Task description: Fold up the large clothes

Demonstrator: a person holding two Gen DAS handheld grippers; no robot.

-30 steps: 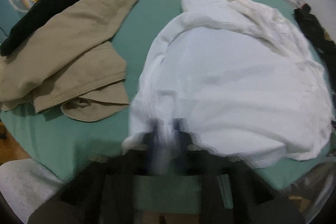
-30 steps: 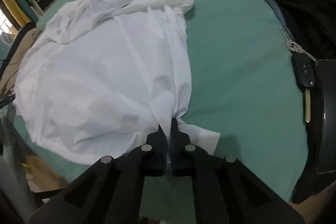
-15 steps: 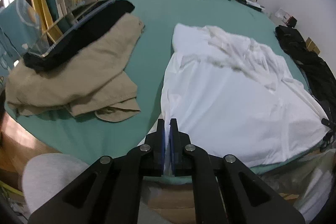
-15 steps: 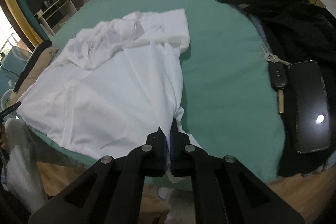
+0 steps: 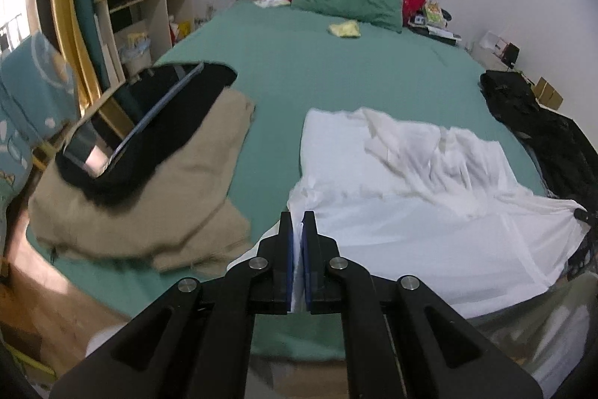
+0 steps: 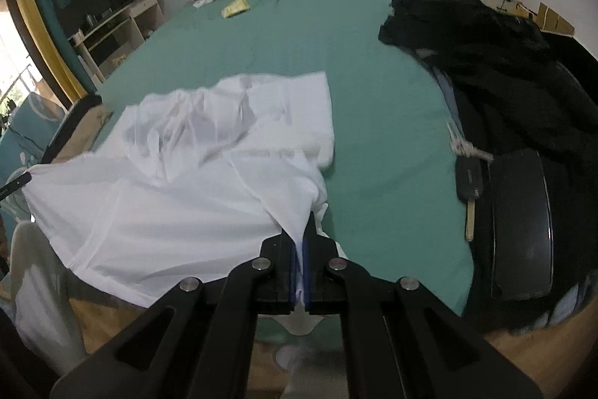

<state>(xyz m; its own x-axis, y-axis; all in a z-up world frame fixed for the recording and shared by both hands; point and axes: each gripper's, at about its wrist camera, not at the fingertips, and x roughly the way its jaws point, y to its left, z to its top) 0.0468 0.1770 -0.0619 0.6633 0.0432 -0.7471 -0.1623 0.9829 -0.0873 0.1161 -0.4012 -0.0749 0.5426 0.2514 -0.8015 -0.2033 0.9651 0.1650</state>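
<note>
1. Your left gripper [image 5: 298, 225] is clenched on one near corner of the white shirt [image 5: 411, 197], and your right gripper [image 6: 301, 238] is clenched on the other.
2. The shirt's near edge hangs lifted off the foot of the bed [image 5: 336, 73]; its bunched far end lies on the sheet.
3. Expect thin, light, limp cloth that sags between your hands, so keep it taut.
4. Grip the hem corners deep; thin fabric may slip out.

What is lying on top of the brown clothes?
A black garment drapes over the brown clothes, with a dark flat thing leaning on it. Whatever lies under the black part stays hidden.
</note>
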